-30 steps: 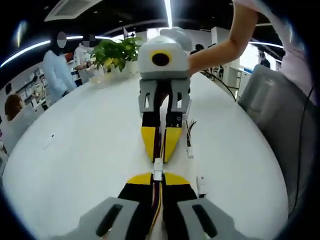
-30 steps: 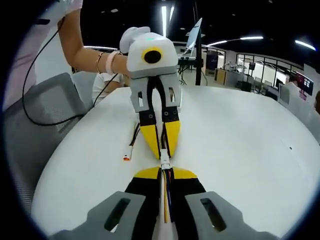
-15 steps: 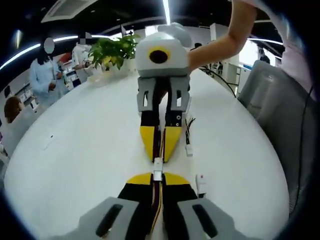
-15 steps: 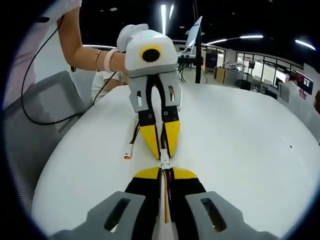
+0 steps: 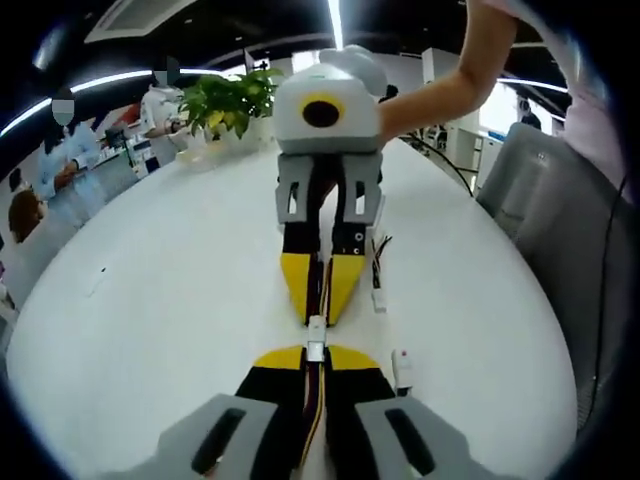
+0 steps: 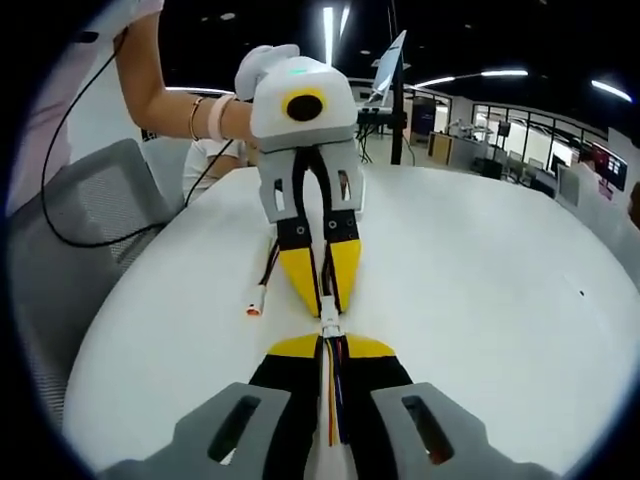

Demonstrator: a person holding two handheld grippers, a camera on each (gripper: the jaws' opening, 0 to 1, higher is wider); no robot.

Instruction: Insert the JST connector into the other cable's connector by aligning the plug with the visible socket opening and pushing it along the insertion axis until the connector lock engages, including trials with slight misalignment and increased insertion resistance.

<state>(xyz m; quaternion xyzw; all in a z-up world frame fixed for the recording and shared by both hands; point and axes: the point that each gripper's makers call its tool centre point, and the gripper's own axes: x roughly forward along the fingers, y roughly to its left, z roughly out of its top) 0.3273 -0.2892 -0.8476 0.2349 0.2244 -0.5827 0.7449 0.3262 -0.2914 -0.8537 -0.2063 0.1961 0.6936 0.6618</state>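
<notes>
Tip to tip over the white table point(image 5: 150, 300), the left gripper point(image 5: 316, 362) and right gripper point(image 6: 330, 346) each clamp a cable, the white JST connector point(image 5: 315, 338) joined between them; a spare cable point(image 6: 262, 292) lies beside

White table point(image 5: 150, 300) with loose spare cables point(image 5: 378, 290) and potted plant point(image 5: 232, 105).

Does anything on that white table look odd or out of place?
Nothing damaged. Two spare cables lie loose: one beside the right gripper, another beside the left gripper. The held connectors meet straight, tip to tip.
</notes>
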